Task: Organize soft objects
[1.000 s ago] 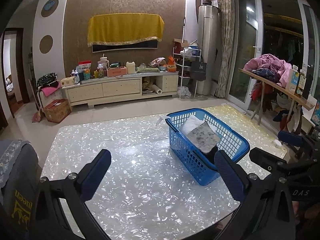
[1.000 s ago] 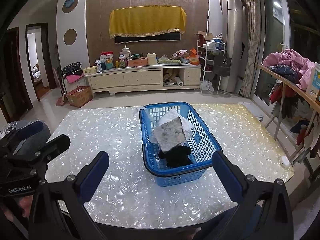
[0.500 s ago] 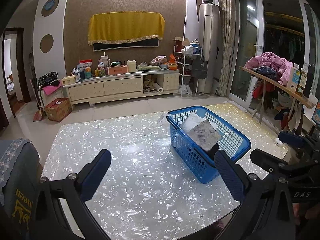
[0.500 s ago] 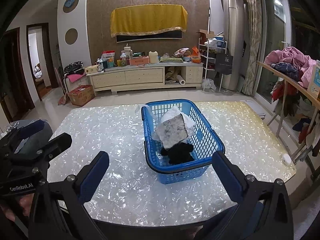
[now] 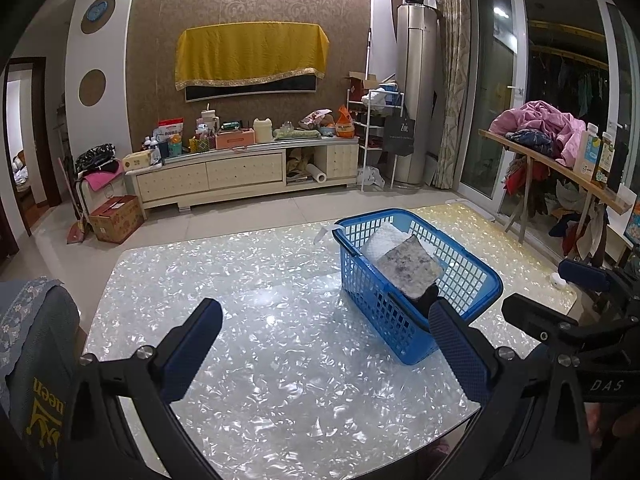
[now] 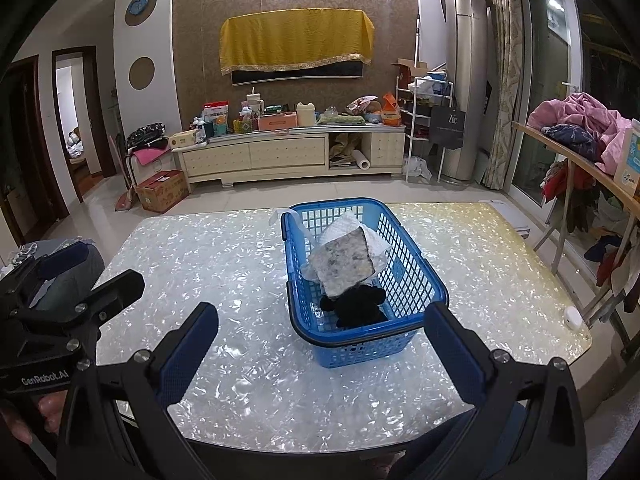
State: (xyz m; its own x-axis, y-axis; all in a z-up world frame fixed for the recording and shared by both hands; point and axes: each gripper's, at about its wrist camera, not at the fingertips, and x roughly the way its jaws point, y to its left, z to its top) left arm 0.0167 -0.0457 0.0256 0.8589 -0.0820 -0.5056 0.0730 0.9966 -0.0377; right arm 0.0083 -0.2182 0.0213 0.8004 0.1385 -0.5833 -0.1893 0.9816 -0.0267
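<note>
Left gripper (image 5: 326, 344) held above the near edge of the table (image 5: 248, 280), jaws spread wide, nothing between them. Right gripper (image 6: 322, 346) likewise wide apart and empty, held at the table's near edge. In the left view the right gripper sits off to the right, apart from the basket (image 5: 484, 284); in the right view the left gripper shows at far left, a hand (image 6: 48, 412) under it. Blue basket stands on the table, toward its right half, just beyond the right gripper's tips. Inside: a grey mottled pad (image 6: 344, 264) lying tilted on top, a white cloth (image 6: 344, 226) under and behind it, a black soft thing (image 6: 358, 304) at the near end. Small white object (image 6: 573, 316) near the table's right edge. Beyond the table, a cluttered cabinet (image 6: 288, 156) along the wall.
</note>
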